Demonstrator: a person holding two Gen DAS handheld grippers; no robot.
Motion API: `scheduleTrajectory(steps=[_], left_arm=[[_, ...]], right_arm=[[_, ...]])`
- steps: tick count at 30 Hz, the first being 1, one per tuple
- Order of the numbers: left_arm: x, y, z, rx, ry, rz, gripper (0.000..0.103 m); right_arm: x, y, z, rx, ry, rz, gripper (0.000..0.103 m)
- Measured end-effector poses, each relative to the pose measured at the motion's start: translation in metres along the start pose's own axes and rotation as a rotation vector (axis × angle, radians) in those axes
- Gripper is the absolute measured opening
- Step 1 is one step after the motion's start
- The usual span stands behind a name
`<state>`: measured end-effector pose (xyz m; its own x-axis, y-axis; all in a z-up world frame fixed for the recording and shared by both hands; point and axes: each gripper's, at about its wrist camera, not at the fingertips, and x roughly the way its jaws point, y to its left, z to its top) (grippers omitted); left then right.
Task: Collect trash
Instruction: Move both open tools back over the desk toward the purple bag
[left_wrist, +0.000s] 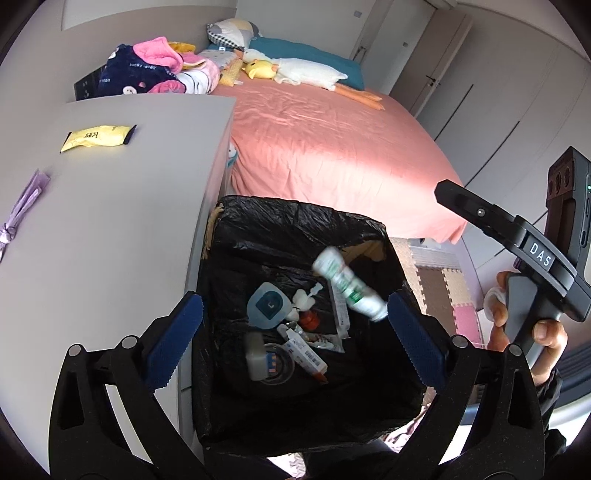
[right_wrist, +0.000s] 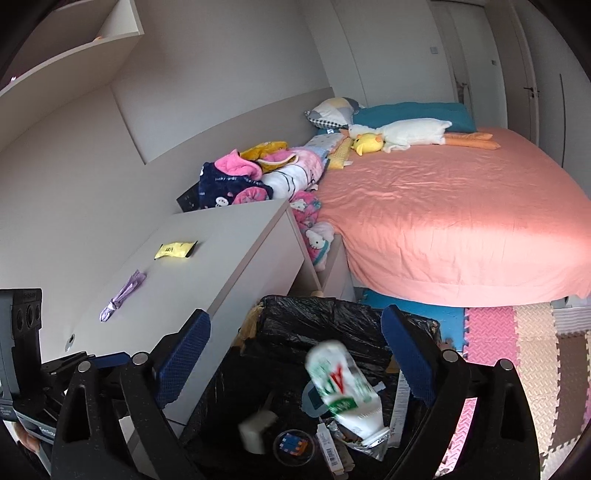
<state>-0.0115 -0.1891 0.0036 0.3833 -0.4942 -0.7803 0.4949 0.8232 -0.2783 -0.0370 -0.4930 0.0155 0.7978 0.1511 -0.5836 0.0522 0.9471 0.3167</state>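
Trash left: crinkly yellow foil sachet (left_wrist: 98, 137) near desk's (left_wrist: 110, 229) far edge (light, slippery; pinch a short end), both grippers (left_wrist: 295, 332) (right_wrist: 295, 354) agape, empty.

Beside the salmon-pink bed sheet (right_wrist: 461, 221): black plastic bin liner (left_wrist: 295, 221), green-and-white printed bottle (right_wrist: 341, 384), yellow flat packet (left_wrist: 98, 137) on grey desk top (left_wrist: 110, 221).

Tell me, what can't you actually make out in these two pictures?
- White bottle above the black-lined bin: motion-blurred in both views, label unreadable.
- Yellow packet on the desk: print too small.
- Purple strip: cut off by the left-wrist view's edge.
- Bin bottom: hidden under trash.
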Motion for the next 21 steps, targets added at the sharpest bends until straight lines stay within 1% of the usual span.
scheduleTrajectory(steps=[7,14,21], left_arm=[[-0.008,0.01,-0.003,0.01,-0.022,0.028,0.097],[-0.012,0.039,-0.001,-0.029,-0.028,0.06,0.097],[-0.015,0.078,0.0,-0.068,-0.031,0.105,0.097]], right_arm=[[0.005,-0.005,0.001,0.026,0.009,0.019,0.094],[0.027,0.016,0.0,-0.004,0.048,0.038,0.093],[0.051,0.044,-0.004,-0.048,0.08,0.069,0.093]])
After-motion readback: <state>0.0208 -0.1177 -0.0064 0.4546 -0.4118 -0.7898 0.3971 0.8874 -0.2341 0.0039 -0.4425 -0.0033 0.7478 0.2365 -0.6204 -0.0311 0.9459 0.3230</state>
